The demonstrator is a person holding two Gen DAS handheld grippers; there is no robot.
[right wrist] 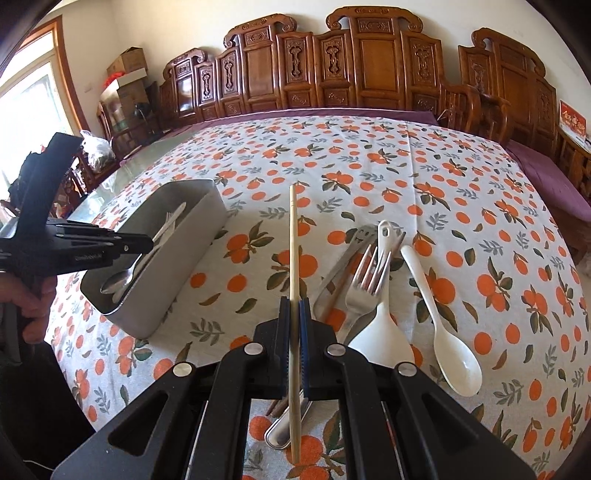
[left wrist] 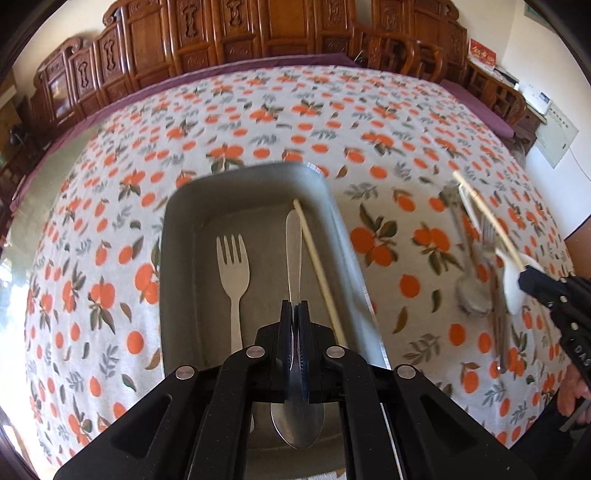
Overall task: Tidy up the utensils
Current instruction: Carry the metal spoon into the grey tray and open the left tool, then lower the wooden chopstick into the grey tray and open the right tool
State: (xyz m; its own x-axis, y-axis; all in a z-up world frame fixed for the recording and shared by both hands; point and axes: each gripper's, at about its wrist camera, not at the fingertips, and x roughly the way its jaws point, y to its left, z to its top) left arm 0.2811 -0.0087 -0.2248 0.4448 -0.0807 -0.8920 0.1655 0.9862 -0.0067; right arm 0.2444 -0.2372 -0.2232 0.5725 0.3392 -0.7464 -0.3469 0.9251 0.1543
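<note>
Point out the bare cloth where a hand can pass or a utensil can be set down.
Free: the strip of tablecloth between the grey tray and the utensil pile, and the wide stretch beyond both toward the carved wooden bench. Crowded: the pile beside the right gripper, and the tray below the left gripper.

Wall: pale cream wall, from 10 to 2 o'clock.
Furniture: carved wooden chairs in a row behind the table at 12 o'clock.
Table cover: white cloth with orange fruit print; purple cloth under it at 3 o'clock.
Window: bright window, wooden frame, 9 o'clock.
Storage: cardboard boxes stacked at 10 o'clock.
</note>
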